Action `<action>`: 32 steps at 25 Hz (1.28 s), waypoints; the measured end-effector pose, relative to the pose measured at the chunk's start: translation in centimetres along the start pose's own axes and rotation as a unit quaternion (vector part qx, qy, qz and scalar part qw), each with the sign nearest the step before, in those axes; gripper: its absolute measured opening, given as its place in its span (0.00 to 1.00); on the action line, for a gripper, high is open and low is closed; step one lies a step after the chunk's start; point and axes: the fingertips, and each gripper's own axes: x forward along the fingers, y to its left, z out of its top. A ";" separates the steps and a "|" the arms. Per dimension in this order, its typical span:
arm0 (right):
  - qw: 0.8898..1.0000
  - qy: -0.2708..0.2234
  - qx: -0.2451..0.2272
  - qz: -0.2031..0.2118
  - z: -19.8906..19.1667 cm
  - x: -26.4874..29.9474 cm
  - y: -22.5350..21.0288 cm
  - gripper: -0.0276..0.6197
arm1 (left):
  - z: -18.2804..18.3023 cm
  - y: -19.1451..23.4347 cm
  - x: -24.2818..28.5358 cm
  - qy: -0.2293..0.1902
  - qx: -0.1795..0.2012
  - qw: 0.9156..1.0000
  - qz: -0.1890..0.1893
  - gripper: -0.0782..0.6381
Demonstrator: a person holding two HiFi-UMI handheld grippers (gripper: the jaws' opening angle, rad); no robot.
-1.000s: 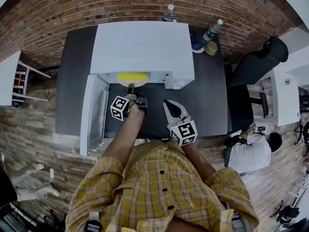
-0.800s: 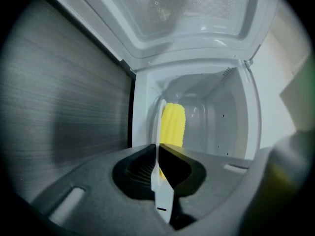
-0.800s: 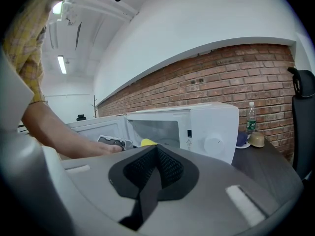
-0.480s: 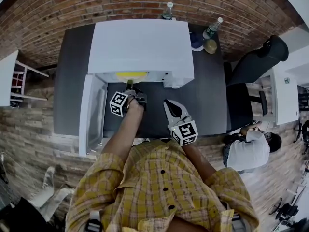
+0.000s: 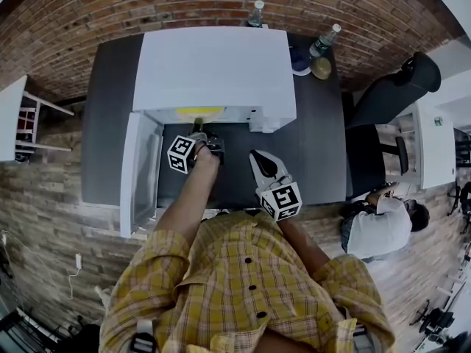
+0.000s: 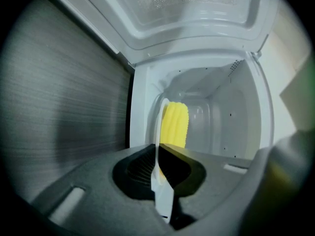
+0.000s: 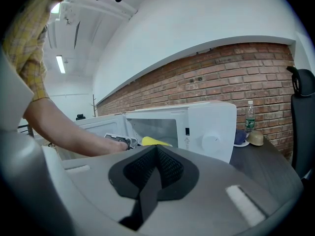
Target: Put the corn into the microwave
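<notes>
The white microwave [image 5: 213,65] fills the upper centre of the head view. It stands on a dark table [image 5: 316,145], with its door [image 5: 141,171] swung open to the left.

The left gripper [image 6: 157,146] has its jaws almost together, pinching only the thin rim of a white plate [image 6: 163,195]. The plate is at the mouth of the cavity. With such a small hold the plate could tilt or slip, I think, and the corn [image 6: 175,124] would then roll off. The plate could also knock the cavity's edge if it is pushed in crooked.

The corn lies on this plate, in the centre of the left gripper view. It is bright yellow with neat rows of kernels.

The right gripper [image 7: 156,149] is closed and empty, at the lower centre of the head view.
</notes>
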 end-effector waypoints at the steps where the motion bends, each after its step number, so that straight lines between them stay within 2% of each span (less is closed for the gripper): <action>1: 1.000 0.000 0.000 0.000 0.0 0.0 0.0 0.04 | 0.0 0.0 0.0 0.001 0.000 1.000 -0.001 0.13; 6: 1.000 -0.001 0.000 0.002 0.1 0.0 0.2 0.04 | -0.3 -0.2 0.0 0.009 0.000 1.000 -0.006 0.14; 10: 1.000 -0.003 0.000 0.003 0.1 -0.2 0.2 0.04 | -0.6 -0.6 -0.3 0.014 -0.003 1.000 -0.016 0.26; 13: 1.000 -0.006 -0.001 0.004 0.1 -0.5 0.4 0.04 | -0.8 -0.8 -0.6 0.017 -0.009 1.000 -0.018 0.29; 19: 1.000 -0.011 -0.004 0.008 0.3 -1.3 0.7 0.04 | -0.8 -0.8 -2.2 0.015 -0.008 1.000 -0.019 0.30; 32: 0.999 -0.036 -0.008 0.014 1.0 -3.7 1.3 0.04 | -2.6 -4.0 -8.6 0.032 -0.010 0.996 -0.077 0.29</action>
